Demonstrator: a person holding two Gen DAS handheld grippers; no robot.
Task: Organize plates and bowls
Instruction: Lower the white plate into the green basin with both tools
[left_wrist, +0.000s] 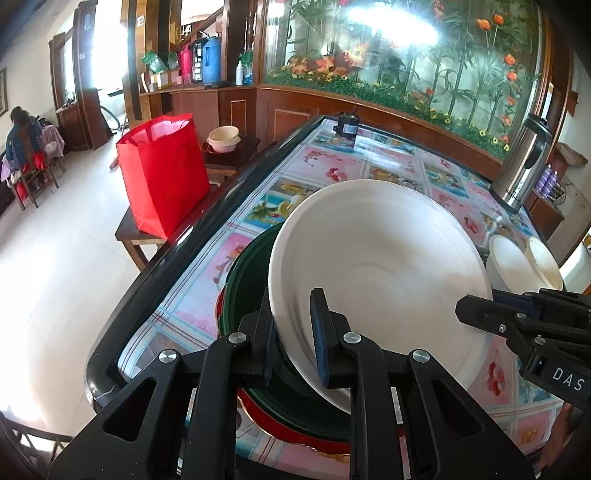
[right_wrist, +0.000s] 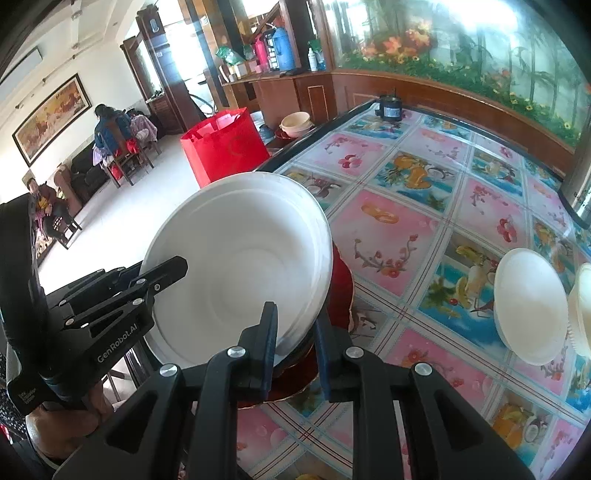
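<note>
A large white bowl (left_wrist: 380, 254) (right_wrist: 240, 258) hangs tilted over the table's near left corner, held from both sides. My left gripper (left_wrist: 291, 314) is shut on its near left rim, one finger inside and one outside. My right gripper (right_wrist: 295, 321) is shut on the opposite rim, and it shows in the left wrist view as black fingers (left_wrist: 476, 310) at the bowl's right edge. The left gripper (right_wrist: 173, 267) shows at the bowl's left edge in the right wrist view. Under the bowl sits a dark green bowl (left_wrist: 247, 284) on a red gold-rimmed plate (left_wrist: 295, 439) (right_wrist: 341, 295).
Two smaller white bowls (left_wrist: 509, 266) (right_wrist: 528, 310) lie tilted at the right on the fruit-patterned table (left_wrist: 332, 162). A steel jug (left_wrist: 524, 162) stands at the back right, a small black jar (left_wrist: 347, 127) at the far edge. A red bag (left_wrist: 162, 173) stands on a stool to the left.
</note>
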